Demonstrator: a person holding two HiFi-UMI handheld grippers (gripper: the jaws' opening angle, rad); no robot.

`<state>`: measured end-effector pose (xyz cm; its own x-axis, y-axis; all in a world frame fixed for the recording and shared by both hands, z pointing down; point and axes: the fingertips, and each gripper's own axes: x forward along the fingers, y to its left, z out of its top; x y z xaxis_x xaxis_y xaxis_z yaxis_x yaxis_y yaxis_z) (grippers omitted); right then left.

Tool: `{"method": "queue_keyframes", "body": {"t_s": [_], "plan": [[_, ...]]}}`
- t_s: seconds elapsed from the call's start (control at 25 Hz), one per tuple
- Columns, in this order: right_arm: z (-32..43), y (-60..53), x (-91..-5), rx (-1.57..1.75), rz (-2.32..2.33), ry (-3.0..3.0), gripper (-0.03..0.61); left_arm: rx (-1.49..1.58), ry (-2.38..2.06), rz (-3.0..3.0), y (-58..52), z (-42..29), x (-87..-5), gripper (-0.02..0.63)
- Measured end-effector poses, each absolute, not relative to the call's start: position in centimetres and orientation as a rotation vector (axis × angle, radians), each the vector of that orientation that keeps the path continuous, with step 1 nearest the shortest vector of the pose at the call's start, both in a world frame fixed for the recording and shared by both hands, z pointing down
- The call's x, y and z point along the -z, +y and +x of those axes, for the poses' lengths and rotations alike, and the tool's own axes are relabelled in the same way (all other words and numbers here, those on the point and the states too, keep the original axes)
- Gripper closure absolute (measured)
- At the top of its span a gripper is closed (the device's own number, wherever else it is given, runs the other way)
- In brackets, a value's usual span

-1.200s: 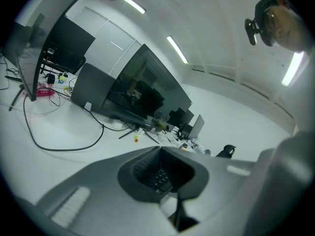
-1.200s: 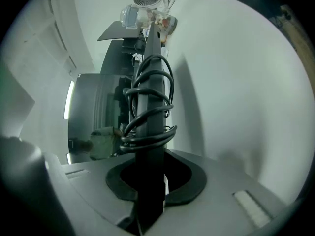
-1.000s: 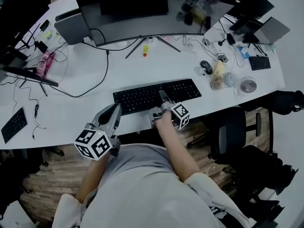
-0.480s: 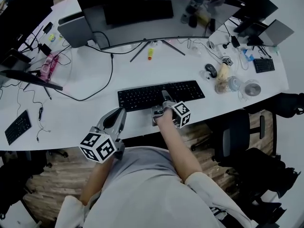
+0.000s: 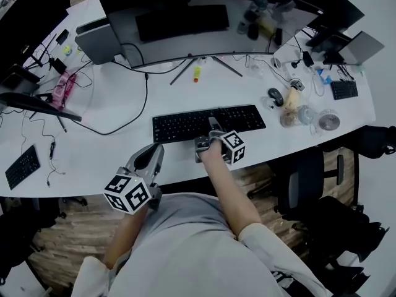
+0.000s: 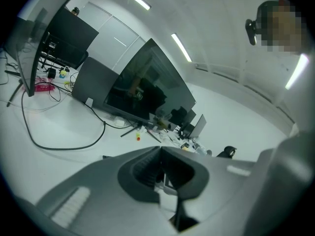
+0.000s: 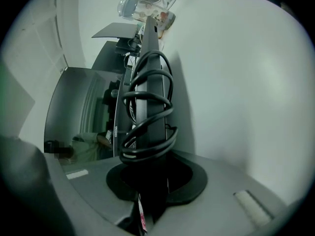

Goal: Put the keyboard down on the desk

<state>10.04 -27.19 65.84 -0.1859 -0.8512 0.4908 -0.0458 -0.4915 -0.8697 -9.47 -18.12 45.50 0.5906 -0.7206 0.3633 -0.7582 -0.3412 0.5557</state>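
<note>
The black keyboard (image 5: 207, 122) lies level along the front of the white desk (image 5: 105, 147); whether it rests on the top or hangs just over it I cannot tell. My right gripper (image 5: 209, 136) is shut on the middle of its near edge. In the right gripper view the keyboard (image 7: 150, 77) runs away edge-on between the jaws, with its coiled black cable (image 7: 147, 122) wound round it. My left gripper (image 5: 154, 152) hovers at the desk's front edge, left of the keyboard, jaws together and holding nothing; the left gripper (image 6: 161, 154) points over the desk.
A wide curved monitor (image 5: 204, 17) stands at the back. A mouse (image 5: 273, 95), cups and a small fan (image 5: 328, 120) sit to the right. A black cable (image 5: 133, 119) loops across the left half. A small keyboard (image 5: 18, 167) lies far left, an office chair (image 5: 303, 175) near right.
Almost nothing moved on the desk: the right gripper keeps its grip on the keyboard in the same spot, and only the head view has shifted slightly.
</note>
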Motion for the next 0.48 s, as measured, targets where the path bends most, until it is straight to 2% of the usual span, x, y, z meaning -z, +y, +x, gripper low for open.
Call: {"method": "queue_keyframes", "body": {"t_s": [0.48], "plan": [[9.74,-28.19,-66.43,1.825,-1.554,1.071,0.503,-0.061,-1.17,2.102,-19.12,-9.67,-46.01,0.614]]}}
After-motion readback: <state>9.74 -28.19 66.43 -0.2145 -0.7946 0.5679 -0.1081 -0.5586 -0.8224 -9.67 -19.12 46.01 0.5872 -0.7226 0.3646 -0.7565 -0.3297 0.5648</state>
